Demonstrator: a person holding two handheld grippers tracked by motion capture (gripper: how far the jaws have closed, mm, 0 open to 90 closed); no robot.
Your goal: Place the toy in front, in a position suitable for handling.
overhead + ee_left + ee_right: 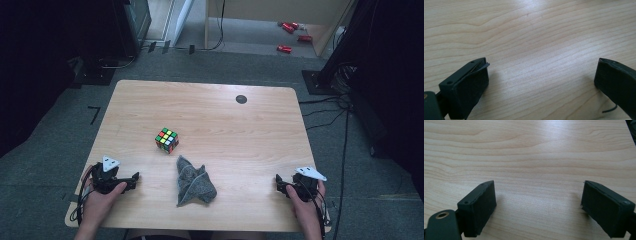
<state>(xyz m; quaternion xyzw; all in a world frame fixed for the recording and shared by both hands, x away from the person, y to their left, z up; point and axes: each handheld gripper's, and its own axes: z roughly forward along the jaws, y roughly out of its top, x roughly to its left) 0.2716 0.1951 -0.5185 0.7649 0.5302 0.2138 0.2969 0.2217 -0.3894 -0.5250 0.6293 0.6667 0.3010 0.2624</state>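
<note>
Nothing started yet: left tool and right tool rest at the table near edge, both wide open, empty. Grey cloth lies crumpled btwn them (untouched), puzzle cube just beyond.

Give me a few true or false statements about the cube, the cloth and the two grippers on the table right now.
1. The grey cloth lies crumpled between the two grippers. True.
2. The left gripper is shut on the puzzle cube. False: its jaws stand open with only bare table between them, and the cube sits apart from it, farther up the table.
3. The right gripper has its jaws open with nothing between them. True.
4. The cube rests on top of the cloth. False: it sits on bare wood just beyond the cloth, apart from it.
</note>
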